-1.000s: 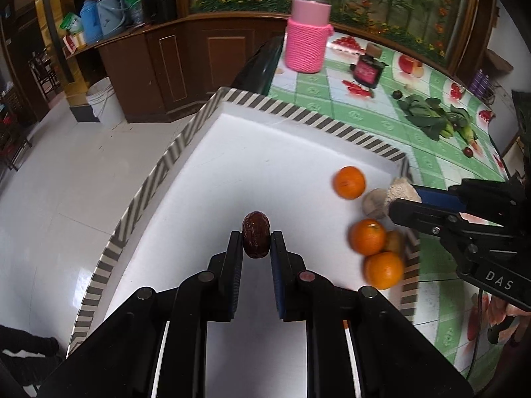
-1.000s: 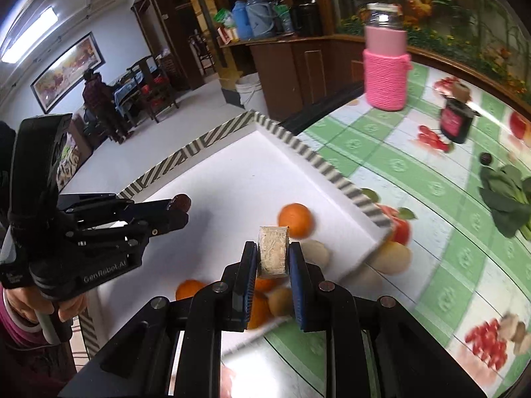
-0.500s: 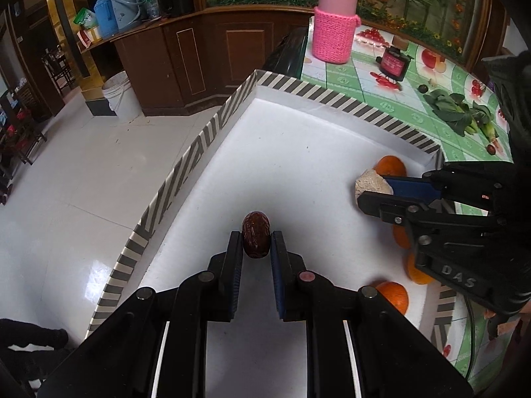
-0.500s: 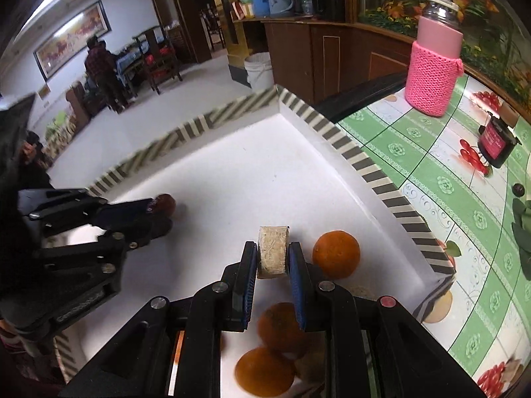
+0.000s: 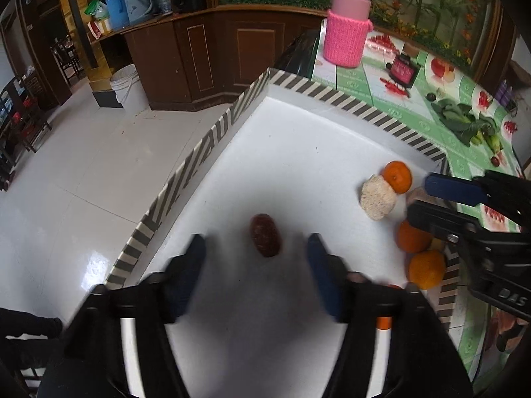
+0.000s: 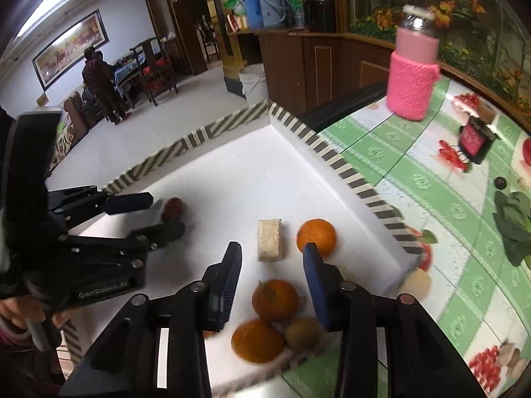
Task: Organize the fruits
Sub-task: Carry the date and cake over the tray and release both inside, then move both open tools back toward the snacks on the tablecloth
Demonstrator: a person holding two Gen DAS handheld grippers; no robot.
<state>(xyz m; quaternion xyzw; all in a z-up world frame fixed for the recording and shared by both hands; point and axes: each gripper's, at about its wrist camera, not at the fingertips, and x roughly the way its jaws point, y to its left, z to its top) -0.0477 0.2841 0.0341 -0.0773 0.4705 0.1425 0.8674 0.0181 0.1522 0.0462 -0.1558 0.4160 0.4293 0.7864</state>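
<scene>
Hidden or unclear: the left gripper (image 5: 255,248) is blurred in its own view; the right gripper (image 6: 270,255) covers part of the fruit pile, and a fruit past the tray's right rim is smeared beyond telling.
Left jaws: opening, already wide; the dark red fruit (image 5: 265,235) lies on the tray floor between them, touched by neither pad.
Right jaws: opening, moderately apart; the pale beige block (image 6: 270,239) stands on the tray floor just ahead of the gap, free of both pads.
Tray: a white tray (image 5: 298,152) with a grey-and-cream striped rim.
Tray contents: the dark red fruit towards the left side; the beige block beside an orange (image 6: 316,237) near the right rim; two more oranges (image 6: 275,300) and a brownish kiwi-like fruit (image 6: 302,333) grouped in the near right corner.
Surface: a green-and-white fruit-print tablecloth (image 6: 431,199) carrying the tray, a jar in a pink knitted sleeve (image 6: 413,83), a small dark container with a pink label (image 6: 474,139) and leafy greens (image 5: 464,121).
Room: pale tiled floor, dark wooden cabinets, a white bucket (image 5: 127,88), blue flasks on a counter, a person standing at a far table.
</scene>
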